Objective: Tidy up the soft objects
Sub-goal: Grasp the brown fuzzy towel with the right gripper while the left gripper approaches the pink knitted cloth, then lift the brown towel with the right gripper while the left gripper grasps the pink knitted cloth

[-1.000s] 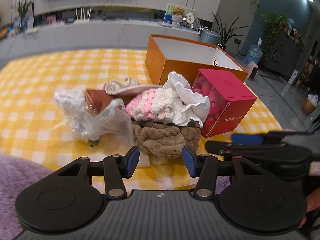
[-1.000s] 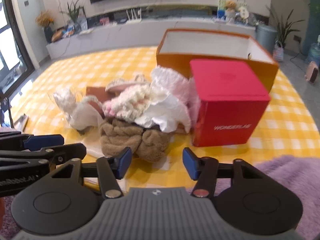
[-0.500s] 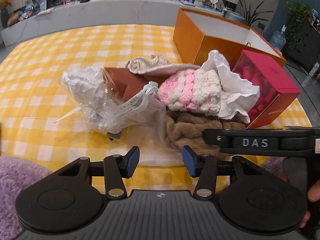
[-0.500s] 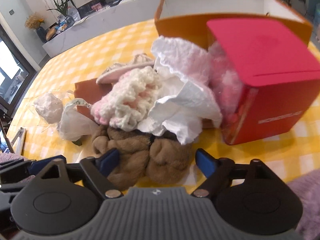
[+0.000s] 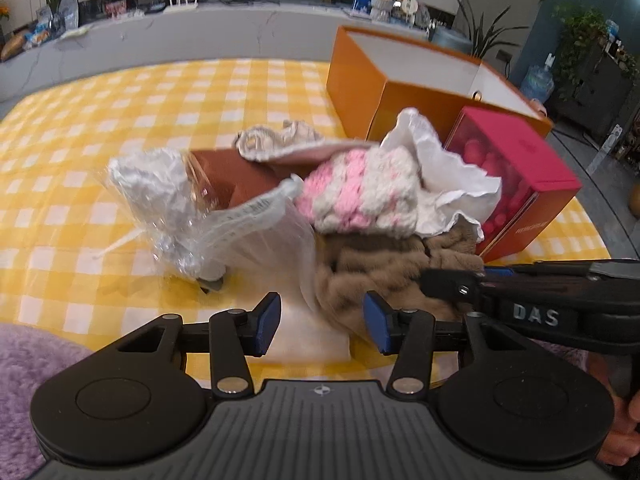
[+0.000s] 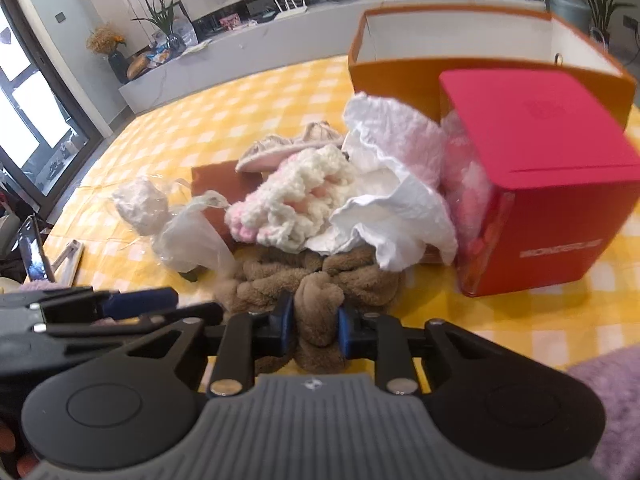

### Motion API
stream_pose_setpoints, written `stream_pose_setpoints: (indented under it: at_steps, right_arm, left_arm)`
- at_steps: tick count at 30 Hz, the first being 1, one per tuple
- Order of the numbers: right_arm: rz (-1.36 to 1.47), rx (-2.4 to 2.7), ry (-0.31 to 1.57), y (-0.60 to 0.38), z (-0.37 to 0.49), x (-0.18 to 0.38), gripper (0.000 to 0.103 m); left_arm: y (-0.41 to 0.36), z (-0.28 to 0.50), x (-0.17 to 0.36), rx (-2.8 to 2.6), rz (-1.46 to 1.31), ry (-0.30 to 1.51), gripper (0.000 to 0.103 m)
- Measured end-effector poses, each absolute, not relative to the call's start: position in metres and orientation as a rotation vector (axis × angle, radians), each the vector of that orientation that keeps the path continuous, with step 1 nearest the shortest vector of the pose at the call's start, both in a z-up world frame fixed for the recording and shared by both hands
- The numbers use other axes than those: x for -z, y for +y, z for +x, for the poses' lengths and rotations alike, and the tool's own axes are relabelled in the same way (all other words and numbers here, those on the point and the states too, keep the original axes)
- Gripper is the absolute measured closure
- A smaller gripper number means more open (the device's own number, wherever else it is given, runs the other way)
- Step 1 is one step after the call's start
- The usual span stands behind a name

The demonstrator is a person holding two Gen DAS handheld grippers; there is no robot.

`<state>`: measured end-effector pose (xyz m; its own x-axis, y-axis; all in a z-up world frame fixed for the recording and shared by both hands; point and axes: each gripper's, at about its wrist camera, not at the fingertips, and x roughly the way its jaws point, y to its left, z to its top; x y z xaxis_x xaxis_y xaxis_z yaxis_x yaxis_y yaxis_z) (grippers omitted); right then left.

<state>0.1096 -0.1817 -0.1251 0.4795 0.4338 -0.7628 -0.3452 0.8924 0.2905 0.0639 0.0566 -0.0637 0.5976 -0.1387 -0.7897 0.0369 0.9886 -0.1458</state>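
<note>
Left gripper (image 5: pixel 320 322) first, from my left wrist camera: its two blue-padded fingers (image 5: pixel 267 322) stand wide apart with nothing between them, poised low over the near edge of the yellow checked tablecloth (image 5: pixel 120 120). Just ahead of them lies the heap of soft things. A brown fuzzy cloth (image 5: pixel 372 268) sits at the front of the heap, nearest my open fingers. On top of it rests a pink and white knitted piece (image 5: pixel 360 196), with a crumpled white cloth (image 5: pixel 448 184) to its right. A clear plastic bag (image 5: pixel 188 208) sprawls to the left, partly over a brown card (image 5: pixel 236 176). Behind the heap stands an open orange box (image 5: pixel 400 80), and a red box (image 5: pixel 520 184) sits at the right, touching the white cloth. My right gripper (image 5: pixel 452 280) reaches in from the right edge, its tip at the brown fuzzy cloth.

From my right wrist camera, the right gripper (image 6: pixel 316 322) is nearly closed, its blue pads (image 6: pixel 286 322) pinching a bunched fold of the brown fuzzy cloth (image 6: pixel 320 292) between them. The rest of that cloth lies on the tablecloth (image 6: pixel 240 100) under the knitted piece (image 6: pixel 296 200) and white cloth (image 6: pixel 392 216). The red box (image 6: pixel 552 184) stands to the right, the orange box (image 6: pixel 400 80) behind it. My left gripper (image 6: pixel 140 300) shows at the left edge.
</note>
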Motion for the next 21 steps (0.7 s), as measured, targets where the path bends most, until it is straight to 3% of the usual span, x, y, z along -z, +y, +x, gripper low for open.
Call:
stream_pose_setpoints:
  at_steps: [8,13,16,19,21]
  right_arm:
    - [0.066,-0.429,0.915,-0.218,0.077,0.097,0.084]
    - [0.051,-0.302,0.959,-0.236,0.091,0.12,0.084]
    - [0.071,-0.251,0.986,-0.243,0.1,0.131,0.078]
    - [0.134,-0.26,0.986,-0.251,0.102,0.124,0.061]
    - [0.13,-0.271,0.994,-0.247,0.108,0.123,0.041]
  left_arm:
    - [0.038,0.046,0.046,0.162,-0.057,0.873,0.047]
    - [0.017,0.043,0.049,0.185,0.062,0.853,0.048]
    - [0.004,0.044,0.053,0.193,0.157,0.837,0.047]
    - [0.0,0.047,0.056,0.206,0.174,0.835,0.048]
    - [-0.003,0.054,0.058,0.206,0.186,0.838,0.047]
